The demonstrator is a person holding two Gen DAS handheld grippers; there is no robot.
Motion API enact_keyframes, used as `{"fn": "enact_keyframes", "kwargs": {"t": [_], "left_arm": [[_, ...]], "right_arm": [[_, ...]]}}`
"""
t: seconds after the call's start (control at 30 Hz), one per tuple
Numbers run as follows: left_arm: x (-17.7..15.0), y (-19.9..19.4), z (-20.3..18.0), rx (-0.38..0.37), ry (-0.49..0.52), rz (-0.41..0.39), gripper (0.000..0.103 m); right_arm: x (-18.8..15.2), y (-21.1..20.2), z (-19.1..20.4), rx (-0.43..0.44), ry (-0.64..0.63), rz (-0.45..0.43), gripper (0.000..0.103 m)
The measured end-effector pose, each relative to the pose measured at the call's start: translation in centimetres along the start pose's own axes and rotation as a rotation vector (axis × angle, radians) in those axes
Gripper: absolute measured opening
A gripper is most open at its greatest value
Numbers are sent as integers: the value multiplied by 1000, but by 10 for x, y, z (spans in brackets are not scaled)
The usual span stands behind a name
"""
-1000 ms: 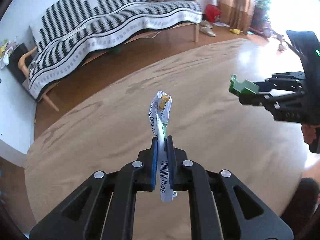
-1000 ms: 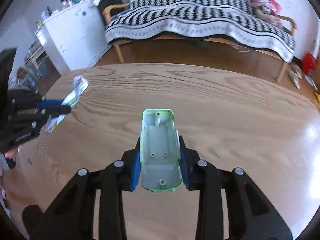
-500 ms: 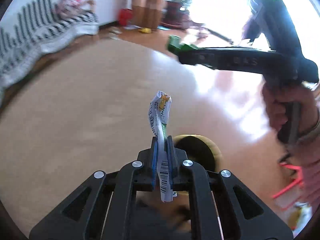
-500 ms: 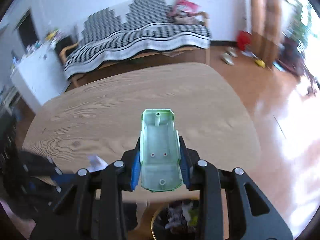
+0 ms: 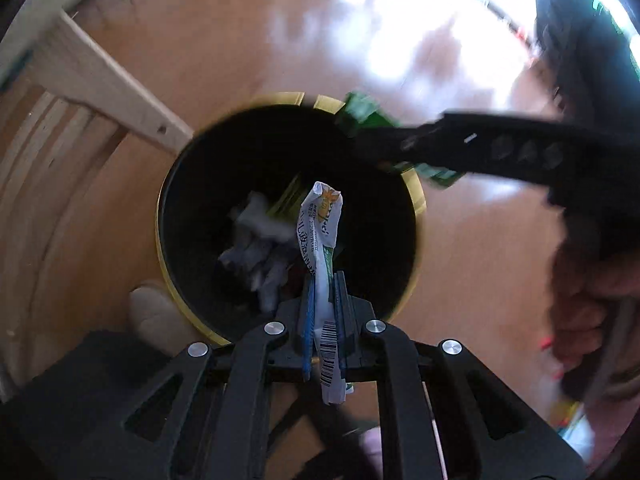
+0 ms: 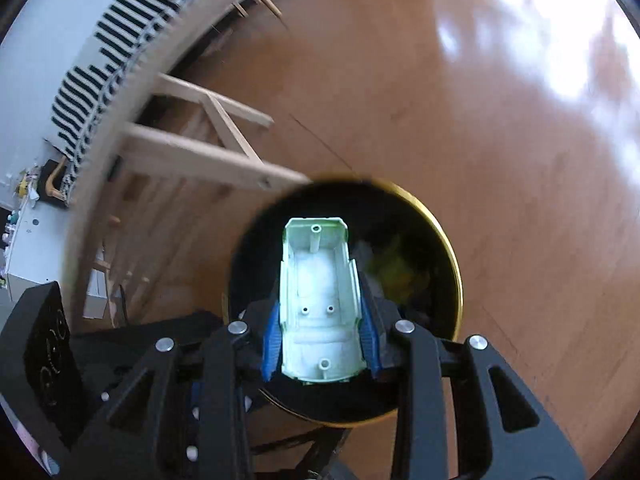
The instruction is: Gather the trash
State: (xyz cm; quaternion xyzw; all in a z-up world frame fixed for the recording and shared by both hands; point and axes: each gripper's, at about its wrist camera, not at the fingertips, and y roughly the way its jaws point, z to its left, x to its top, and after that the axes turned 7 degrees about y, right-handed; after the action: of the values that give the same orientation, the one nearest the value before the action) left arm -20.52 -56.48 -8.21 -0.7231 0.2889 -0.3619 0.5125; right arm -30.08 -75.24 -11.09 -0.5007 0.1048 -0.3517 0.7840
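Two grippers hang over the trash bin (image 5: 412,196), both pointing down into its mouth, so letting go should drop each load inside. Left gripper (image 5: 323,312) pinches a crumpled wrapper (image 5: 320,232) directly above the litter. Right gripper (image 6: 320,334) clamps a pale green plastic shell (image 6: 316,300) over the opening.

The bin (image 5: 416,200) mouth lies open below (crumpled litter (image 5: 256,256) sits low inside). A wooden table leg (image 6: 208,160) crowds its rim; glossy floor (image 6: 500,120) elsewhere stays clear
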Motion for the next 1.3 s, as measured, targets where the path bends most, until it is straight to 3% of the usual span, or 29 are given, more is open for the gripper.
{"fn": "enact_keyframes", "kwargs": {"t": [0.13, 0.33, 0.6, 0.67, 0.7, 0.73, 0.77, 0.8, 0.9, 1.0, 1.03, 1.13, 1.3], "left_arm": [[0, 3, -4, -12, 23, 4, 8], [-1, 2, 0, -14, 27, 11, 8], [0, 3, -2, -21, 19, 12, 8], [1, 7, 0, 6, 3, 14, 13], [1, 7, 1, 7, -9, 11, 21], [0, 4, 2, -15, -34, -14, 60], [0, 2, 2, -18, -44, -36, 97], [-1, -8, 1, -10, -50, -105, 96], [4, -37, -4, -12, -10, -176, 96], [6, -93, 0, 56, -42, -352, 96], [5, -119, 6, 105, -71, -419, 96], [-5, -202, 47, 234, -203, -580, 97], [-49, -284, 139, 361, -384, -649, 97]], "right_arm": [[0, 3, -10, -1, 22, 7, 33], [11, 25, 10, 0, 34, 39, 33], [9, 34, 10, 2, 45, 71, 33], [10, 35, 7, 0, 63, 95, 37], [12, 35, 3, -3, 82, 102, 46], [13, 35, 0, -6, 109, 109, 78], [16, 34, -5, -10, 142, 114, 92], [18, 27, -10, -1, 181, 100, 92], [24, -3, -10, -5, 196, 3, 92], [35, -42, 11, -179, 141, -160, 92], [39, -57, 26, -242, 100, -229, 95], [48, -89, 81, -285, -8, -394, 96], [63, -100, 211, -270, -195, -510, 96]]}}
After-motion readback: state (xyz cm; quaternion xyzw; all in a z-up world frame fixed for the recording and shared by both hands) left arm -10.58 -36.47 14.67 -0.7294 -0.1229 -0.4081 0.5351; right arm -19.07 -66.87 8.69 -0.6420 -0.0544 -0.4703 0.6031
